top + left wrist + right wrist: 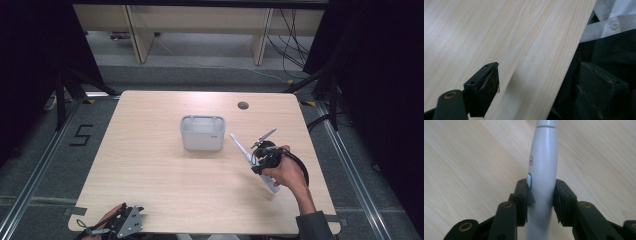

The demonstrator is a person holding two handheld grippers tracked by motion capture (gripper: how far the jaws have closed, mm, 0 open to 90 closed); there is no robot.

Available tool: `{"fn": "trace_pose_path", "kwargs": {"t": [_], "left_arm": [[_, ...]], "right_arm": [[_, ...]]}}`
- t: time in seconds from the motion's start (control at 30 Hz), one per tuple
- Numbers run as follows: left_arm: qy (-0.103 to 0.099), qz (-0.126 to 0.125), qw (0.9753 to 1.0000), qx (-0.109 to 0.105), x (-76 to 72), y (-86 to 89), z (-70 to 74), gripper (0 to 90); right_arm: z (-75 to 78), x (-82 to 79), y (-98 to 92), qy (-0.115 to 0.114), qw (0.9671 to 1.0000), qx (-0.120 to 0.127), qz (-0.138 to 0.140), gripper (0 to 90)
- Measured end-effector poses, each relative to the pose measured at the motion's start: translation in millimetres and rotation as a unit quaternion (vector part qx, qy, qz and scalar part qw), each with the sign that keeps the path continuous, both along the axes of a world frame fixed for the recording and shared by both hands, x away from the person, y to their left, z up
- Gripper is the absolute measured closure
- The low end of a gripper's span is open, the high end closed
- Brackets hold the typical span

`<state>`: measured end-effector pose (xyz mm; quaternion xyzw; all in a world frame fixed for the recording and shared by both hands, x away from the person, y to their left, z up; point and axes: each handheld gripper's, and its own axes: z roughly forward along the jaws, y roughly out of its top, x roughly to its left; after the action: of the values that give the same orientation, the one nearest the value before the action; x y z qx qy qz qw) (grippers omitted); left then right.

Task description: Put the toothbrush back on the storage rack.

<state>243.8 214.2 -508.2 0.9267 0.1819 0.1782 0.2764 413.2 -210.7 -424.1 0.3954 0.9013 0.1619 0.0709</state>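
Toothbrush (543, 170) handle sits clamped between the two jaws of my right claw (264, 161), white body pinched just below its small blue-rimmed button. I hold it over the right part of the tabletop (150, 170), nearer the right edge than the middle, its thin head end angled toward the grey bin (202, 133) that stands near the tabletop's centre. My left claw (536, 87) hangs at the near edge by the left corner, jaws spread wide with nothing between them, one over the wood and one past the edge
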Motion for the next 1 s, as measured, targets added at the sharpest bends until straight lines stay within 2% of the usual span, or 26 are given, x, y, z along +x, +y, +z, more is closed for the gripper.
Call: {"fn": "trace_pose_path", "kwargs": {"t": [0.1, 0.13, 0.2, 0.23, 0.27, 0.3, 0.33, 0.37, 0.4, 0.43, 0.47, 0.5, 0.53, 0.57, 0.6, 0.63, 0.67, 0.7, 0.73, 0.77, 0.8, 0.83, 0.87, 0.9, 0.97, 1.0], "left_arm": [[0.001, -0.002, 1.0, 0.001, 0.8, 0.7, 0.7, 16.9], [-0.004, 0.001, 1.0, 0.001, 0.5, 0.6, 0.9, 16.9], [-0.008, 0.003, 1.0, 0.002, 1.0, 0.9, 1.5, 16.9], [-0.008, 0.002, 1.0, 0.003, 1.1, 1.0, 1.7, 17.0], [-0.008, 0.002, 1.0, 0.003, 1.1, 1.0, 1.6, 17.0], [-0.007, 0.002, 1.0, 0.002, 0.9, 1.0, 1.6, 17.0], [-0.005, 0.001, 1.0, 0.001, 0.8, 1.0, 1.6, 17.0], [-0.005, 0.001, 1.0, 0.001, 0.6, 0.9, 1.6, 17.0], [-0.005, 0.0, 1.0, 0.001, 0.7, 0.9, 1.5, 17.0], [-0.005, 0.001, 1.0, 0.001, 0.8, 0.9, 1.5, 17.0], [-0.008, 0.003, 1.0, 0.003, 1.0, 0.8, 1.4, 17.0], [-0.008, 0.003, 1.0, 0.003, 1.0, 0.8, 1.4, 17.0], [-0.005, 0.0, 1.0, 0.001, 0.8, 1.0, 1.7, 17.0], [-0.004, 0.0, 1.0, 0.001, 0.6, 1.0, 1.6, 17.0], [-0.004, 0.001, 1.0, 0.001, 0.7, 0.9, 1.4, 16.9], [-0.004, 0.001, 1.0, 0.001, 0.7, 0.9, 1.4, 16.9], [-0.004, 0.001, 1.0, 0.002, 0.6, 0.8, 1.4, 17.0], [-0.005, 0.0, 1.0, 0.001, 0.5, 0.8, 1.6, 17.0], [-0.004, -0.001, 1.0, 0.0, 0.5, 0.9, 1.6, 17.0], [-0.004, -0.001, 1.0, 0.0, 0.5, 0.9, 1.6, 17.0], [0.0, -0.002, 1.0, 0.001, 1.2, 1.1, 1.5, 17.0], [-0.003, 0.0, 1.0, 0.002, 1.2, 1.1, 1.5, 16.9], [-0.001, -0.003, 1.0, 0.0, 1.1, 1.2, 1.9, 16.9], [0.0, -0.004, 1.0, -0.001, 1.1, 1.3, 2.0, 17.0], [-0.001, -0.003, 1.0, 0.001, 1.4, 1.4, 1.8, 16.9], [-0.004, -0.001, 1.0, 0.003, 1.5, 1.3, 1.6, 17.0]], "right_arm": [[8.5, -2.0, -6.8, -0.02, 0.9994, 0.028, -0.009, 66.4], [10.0, -1.3, -8.9, -0.034, 0.9987, 0.037, 0.0, 66.4], [12.9, -3.1, -10.1, -0.04, 0.9976, 0.054, -0.014, 66.4], [13.2, -0.9, -12.9, -0.061, 0.9967, 0.053, 0.001, 66.4], [14.6, -1.4, -13.5, -0.065, 0.9958, 0.063, -0.011, 66.4], [14.7, -0.7, -15.1, -0.069, 0.9953, 0.068, 0.0, 66.4], [15.8, -1.0, -15.1, -0.078, 0.9942, 0.073, -0.009, 66.4], [16.2, -1.4, -14.8, -0.073, 0.9937, 0.083, -0.018, 66.4], [16.0, 0.7, -16.0, -0.088, 0.9924, 0.085, -0.014, 66.4], [17.1, 1.0, -16.4, -0.09, 0.9911, 0.096, -0.019, 66.4], [16.8, 2.9, -17.5, -0.106, 0.9895, 0.098, -0.015, 66.4], [18.3, 4.3, -18.4, -0.111, 0.9882, 0.105, -0.014, 66.4], [18.0, 5.4, -18.3, -0.122, 0.9857, 0.114, -0.02, 66.4], [19.1, 5.3, -18.0, -0.125, 0.9847, 0.119, -0.027, 66.4], [20.0, 7.9, -18.2, -0.142, 0.9808, 0.131, -0.025, 66.4], [21.2, 10.3, -20.2, -0.148, 0.9795, 0.135, -0.018, 66.4], [21.2, 10.7, -19.3, -0.158, 0.975, 0.153, -0.032, 66.4], [23.8, 11.3, -20.5, -0.15, 0.976, 0.154, -0.034, 66.4], [24.9, 11.1, -19.1, -0.156, 0.9725, 0.167, -0.045, 66.4], [24.9, 11.1, -19.1, -0.156, 0.9725, 0.167, -0.045, 66.4], [27.4, 15.3, -18.8, -0.171, 0.9685, 0.177, -0.04, 66.4], [27.2, 16.1, -18.7, -0.175, 0.9676, 0.178, -0.04, 66.4], [27.7, 17.1, -17.2, -0.183, 0.9647, 0.185, -0.044, 66.4], [29.0, 19.5, -16.9, -0.191, 0.9629, 0.188, -0.034, 66.4], [30.3, 20.8, -14.2, -0.201, 0.9587, 0.196, -0.043, 66.4], [31.4, 22.8, -14.5, -0.212, 0.9571, 0.194, -0.034, 66.4]]}}
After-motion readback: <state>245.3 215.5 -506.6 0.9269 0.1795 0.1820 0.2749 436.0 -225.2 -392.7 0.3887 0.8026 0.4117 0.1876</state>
